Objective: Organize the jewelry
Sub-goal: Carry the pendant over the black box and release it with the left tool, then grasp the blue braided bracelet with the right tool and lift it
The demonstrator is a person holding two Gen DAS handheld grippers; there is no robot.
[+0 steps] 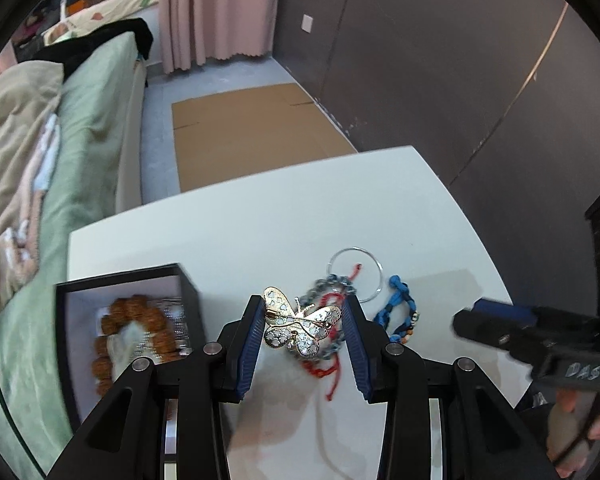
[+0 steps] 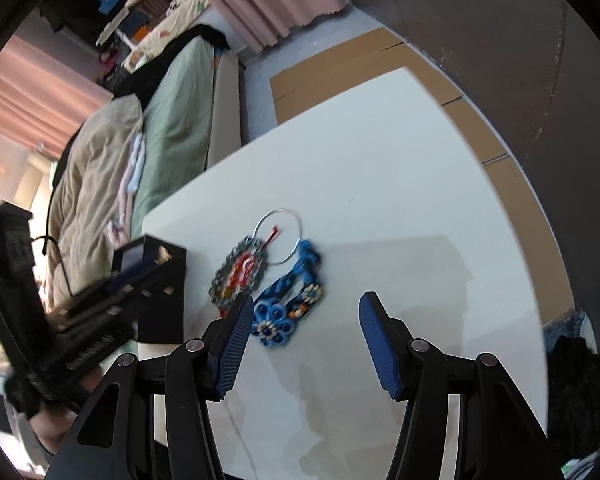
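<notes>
Left gripper (image 1: pixel 303 322): jaws pinch a gold butterfly brooch (image 1: pixel 298 326) by its wing edges, lifted clear of the white table (image 1: pixel 260 220). Right gripper (image 2: pixel 306 320): jaws spread, nothing between them, hovering just above the blue braided bracelet (image 2: pixel 290 306).

Black jewelry box (image 1: pixel 128 280) sits at the table's left edge, just beside the left gripper; it already holds a brown bead bracelet (image 1: pixel 132 320) and something silvery, too blurred to identify.

Still loose on the table: grey chain bracelet with red cord (image 2: pixel 240 276), thin silver ring (image 2: pixel 280 236), the blue bracelet. Judgement: roughly midway; brooch goes in next.
</notes>
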